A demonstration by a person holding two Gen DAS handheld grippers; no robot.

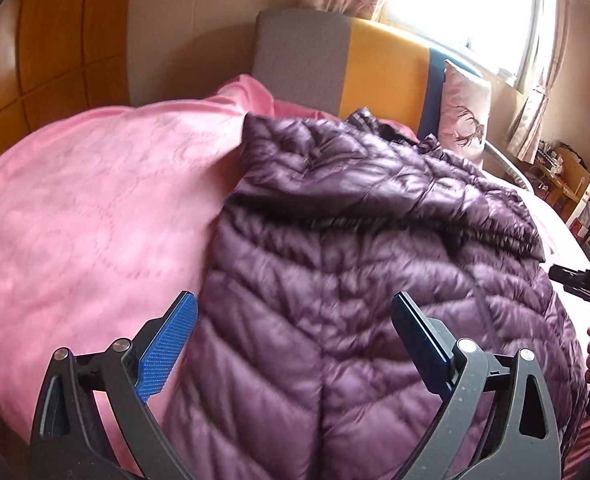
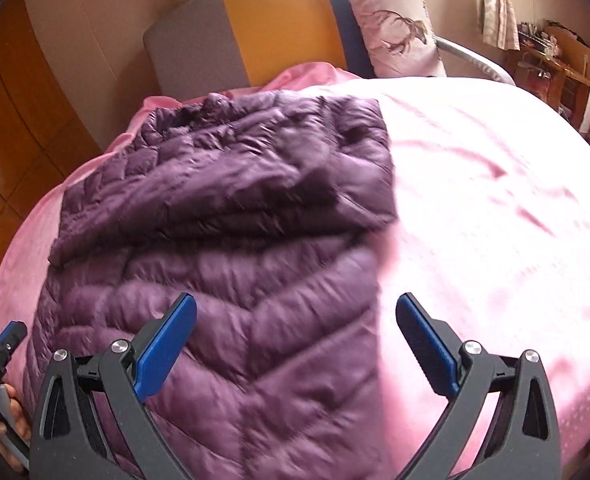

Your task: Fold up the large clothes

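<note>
purple quilted puffer jacket [image 1: 355,280] lies on pink bed cover [image 1: 87,208], long axis running away from fingers toward headboard. left gripper [image 1: 293,340] over its left edge, right gripper [image 2: 295,340] over right edge; both fingers spread wide, empty, about equally near.

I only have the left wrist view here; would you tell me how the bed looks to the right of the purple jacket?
Observer: In the right wrist view the pink bedcover beyond the purple jacket carries only creases; nothing else lies on it.
Operator: Thank you. Is the right gripper holding any fabric?
Observer: No. The right gripper stands open above the jacket's right edge, with nothing pinched between its pads.
Operator: And is the jacket's right sleeve folded in?
Observer: The upper part lies folded across the body as a layer, its right edge straight against the bedcover; I cannot tell which sleeve it is.
</note>
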